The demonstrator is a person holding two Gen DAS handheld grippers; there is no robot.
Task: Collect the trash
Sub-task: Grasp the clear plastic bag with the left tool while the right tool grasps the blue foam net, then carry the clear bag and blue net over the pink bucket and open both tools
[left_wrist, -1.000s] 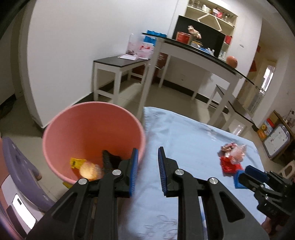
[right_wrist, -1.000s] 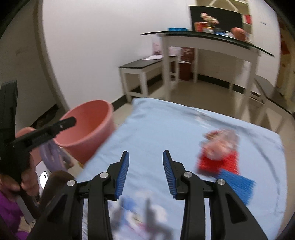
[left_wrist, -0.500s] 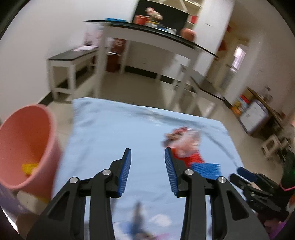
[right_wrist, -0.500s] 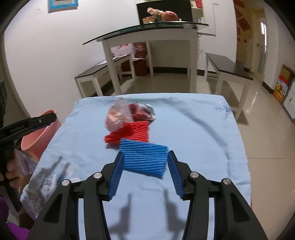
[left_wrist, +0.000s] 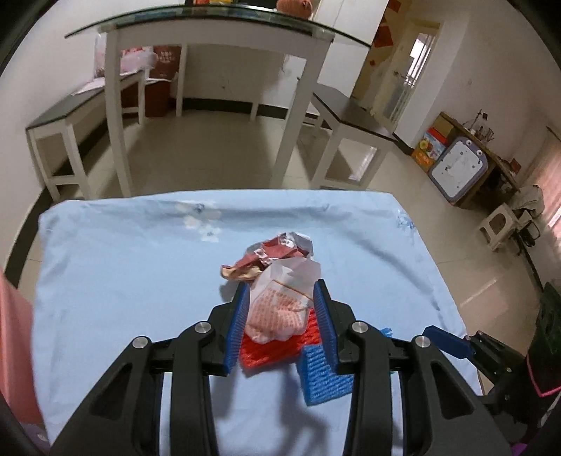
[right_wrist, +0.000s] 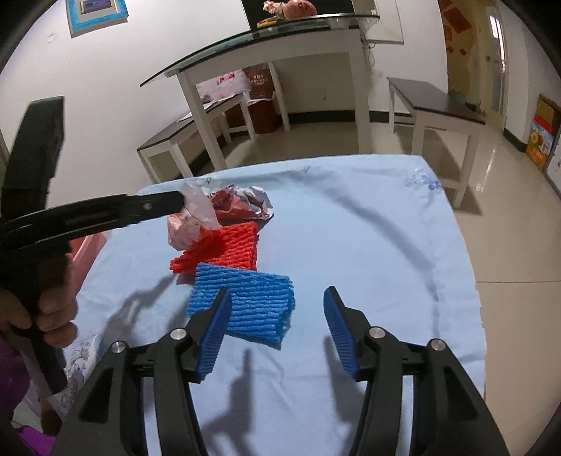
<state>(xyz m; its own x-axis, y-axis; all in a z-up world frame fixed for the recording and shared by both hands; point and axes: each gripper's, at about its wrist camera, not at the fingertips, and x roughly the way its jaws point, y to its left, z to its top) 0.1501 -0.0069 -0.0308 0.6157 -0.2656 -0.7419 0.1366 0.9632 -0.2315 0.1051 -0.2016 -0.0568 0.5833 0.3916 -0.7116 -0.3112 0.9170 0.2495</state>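
A white and pink plastic bag [left_wrist: 280,308] lies on a red foam net [left_wrist: 273,350] on the blue tablecloth [left_wrist: 122,280]. My left gripper [left_wrist: 280,315] is open with a finger on each side of the bag. A crumpled red wrapper [left_wrist: 277,252] lies just beyond. A blue foam net [right_wrist: 245,305] lies nearer; my right gripper [right_wrist: 277,322] is open above its near edge. The bag [right_wrist: 189,224], red net [right_wrist: 224,249] and wrapper [right_wrist: 238,203] also show in the right wrist view.
A pink bucket [right_wrist: 87,252] stands off the table's left edge. White tables with dark tops [left_wrist: 350,115] and a glass-topped table [left_wrist: 210,21] stand on the floor behind.
My left gripper swung from the pink bucket to the table and now straddles the plastic bag. My right gripper moved in over the blue foam net and opened wider.
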